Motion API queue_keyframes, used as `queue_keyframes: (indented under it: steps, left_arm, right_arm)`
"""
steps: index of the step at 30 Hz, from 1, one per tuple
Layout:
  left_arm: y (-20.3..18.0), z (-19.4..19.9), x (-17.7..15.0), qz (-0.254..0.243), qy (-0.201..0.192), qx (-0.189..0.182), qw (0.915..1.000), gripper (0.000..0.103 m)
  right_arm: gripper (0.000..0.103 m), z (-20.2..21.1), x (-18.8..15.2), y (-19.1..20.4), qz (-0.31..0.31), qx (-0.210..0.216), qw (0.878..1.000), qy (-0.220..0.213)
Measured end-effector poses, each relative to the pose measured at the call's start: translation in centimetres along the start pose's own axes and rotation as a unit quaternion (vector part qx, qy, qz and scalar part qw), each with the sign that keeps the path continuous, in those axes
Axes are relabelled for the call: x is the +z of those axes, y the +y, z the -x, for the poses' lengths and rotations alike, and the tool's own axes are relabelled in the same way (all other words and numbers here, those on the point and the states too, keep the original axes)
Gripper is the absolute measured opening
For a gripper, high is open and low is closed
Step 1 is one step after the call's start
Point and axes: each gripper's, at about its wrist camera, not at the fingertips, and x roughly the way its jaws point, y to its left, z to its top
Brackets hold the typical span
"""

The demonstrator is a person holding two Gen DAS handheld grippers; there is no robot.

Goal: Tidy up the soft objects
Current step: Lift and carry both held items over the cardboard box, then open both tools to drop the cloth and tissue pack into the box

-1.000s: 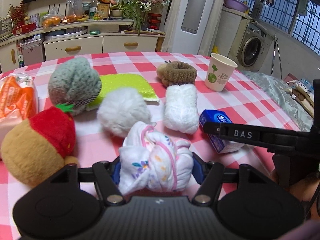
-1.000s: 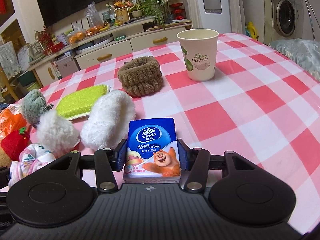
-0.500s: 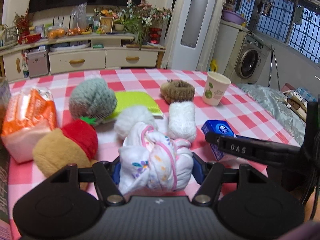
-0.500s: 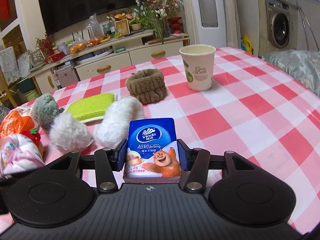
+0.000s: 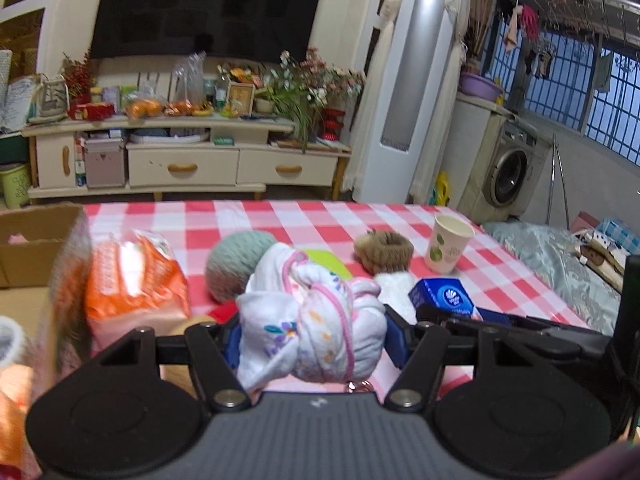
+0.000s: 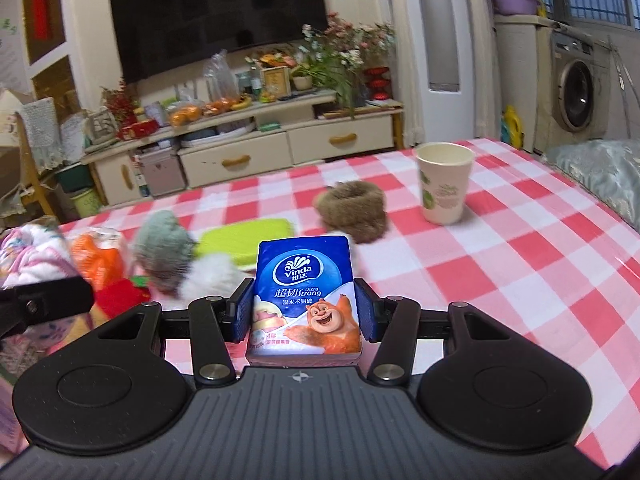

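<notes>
My left gripper clamps the knotted cloth bundle above the checked table; my right gripper pinches the tissue pack, open tablecloth to its right before the edge.

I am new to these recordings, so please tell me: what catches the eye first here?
Each gripper holds something. The left gripper is shut on a knotted white cloth, and the right gripper is shut on a blue tissue pack. Behind them, plush toys and a paper cup lie on the red-checked table.
</notes>
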Motion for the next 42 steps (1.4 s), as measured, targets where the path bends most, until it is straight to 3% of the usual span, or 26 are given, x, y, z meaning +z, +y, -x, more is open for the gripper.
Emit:
queue_keyframes:
  steps: [8, 18, 30, 42]
  left_arm:
    - [2.5, 2.5, 0.9, 0.014, -0.025, 0.027, 0.9992, 0.064]
    - [6.8, 5.2, 2.0, 0.05, -0.055, 0.089, 0.9932, 0.065]
    - [12.7, 8.0, 2.9, 0.106, -0.086, 0.181, 0.9739, 0.065]
    - [17.2, 9.1, 2.6, 0.165, -0.065, 0.235, 0.9557, 0.065]
  right_arm:
    - [0.064, 1.2, 0.8, 5.2, 0.035, 0.051, 0.998, -0.011]
    - [0.064, 1.6, 2.1, 11.7, 0.07, 0.142, 0.987, -0.003]
    - [0.064, 0.2, 4.4, 18.8, 0.121, 0.222, 0.967, -0.016]
    - [0.064, -1.7, 3.5, 22.3, 0.179, 0.237, 0.955, 0.001]
